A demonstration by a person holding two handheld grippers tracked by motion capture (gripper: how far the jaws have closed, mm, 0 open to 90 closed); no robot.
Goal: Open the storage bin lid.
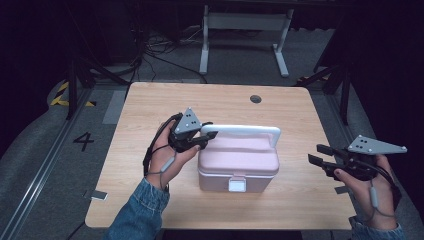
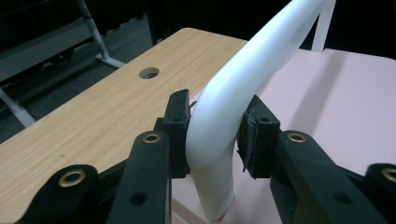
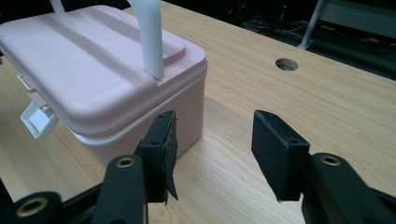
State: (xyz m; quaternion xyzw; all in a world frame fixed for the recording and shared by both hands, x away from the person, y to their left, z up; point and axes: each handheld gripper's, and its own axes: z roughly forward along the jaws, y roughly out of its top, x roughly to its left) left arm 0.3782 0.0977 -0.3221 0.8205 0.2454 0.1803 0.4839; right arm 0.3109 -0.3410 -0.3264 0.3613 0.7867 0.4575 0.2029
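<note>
On the middle of the light wooden table (image 1: 150,105) stands the pink plastic box with a white latch (image 1: 238,165), lid down. My left gripper (image 2: 215,135) has its black pads clamped on the bend of the box's white curved carry handle (image 2: 233,88), which stands upright over the lid. My right gripper (image 3: 212,154) hovers near the box's far end, jaws standing wide with nothing between them. I judge the grasp step is done; next comes a straight lift by the handle, kept slow so the box doesn't swing, with the right ready to steady the side.
</note>
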